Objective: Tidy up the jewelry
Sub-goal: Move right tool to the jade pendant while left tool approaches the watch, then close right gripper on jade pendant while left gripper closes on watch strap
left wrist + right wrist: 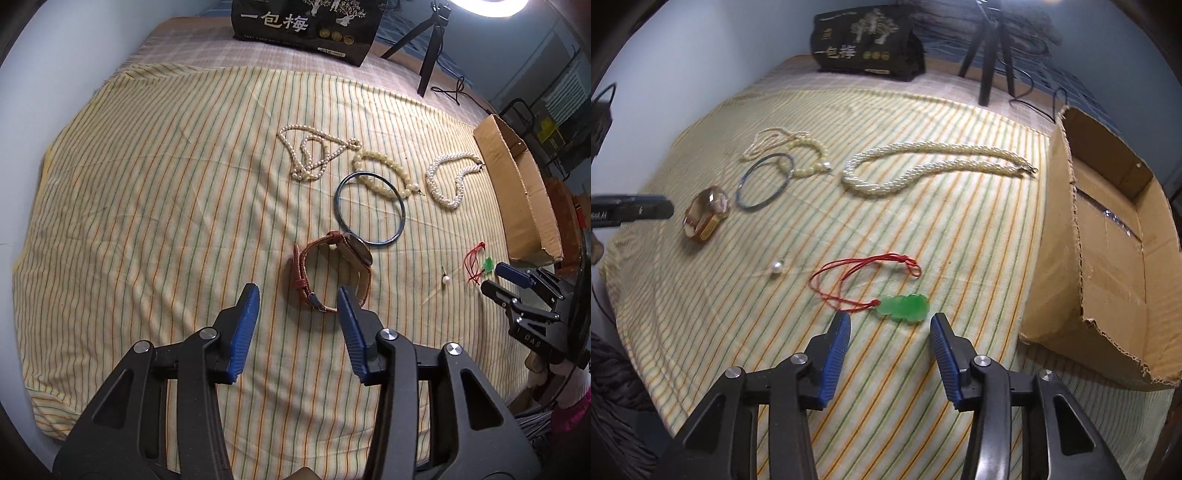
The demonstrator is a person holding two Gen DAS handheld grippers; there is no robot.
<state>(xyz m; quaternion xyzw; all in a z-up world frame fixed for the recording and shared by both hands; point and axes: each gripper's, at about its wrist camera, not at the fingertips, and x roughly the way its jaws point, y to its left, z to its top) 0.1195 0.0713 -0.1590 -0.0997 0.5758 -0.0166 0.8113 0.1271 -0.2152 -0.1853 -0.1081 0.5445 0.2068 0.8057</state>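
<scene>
Between the blue pads of my left gripper (297, 295), which is open, lies the near end of a brown-strapped watch (332, 269); the pads do not touch it. Beyond the watch are a blue bangle (384, 242), a large-bead bracelet (384, 157), a thin pearl necklace (300, 128) and a thick woven pearl necklace (443, 199). My right gripper (890, 320) is also open. A green pendant (905, 308) on a red cord (827, 267) lies just ahead of its fingertips. A single loose pearl (776, 264) rests to the pendant's left.
Everything lies on a yellow striped cloth (166, 184). An open cardboard box (1108, 258) stands at the right edge. A black printed bag (306, 26) and a black tripod (428, 48) stand at the back. The right gripper (496, 278) shows at the left wrist view's right edge.
</scene>
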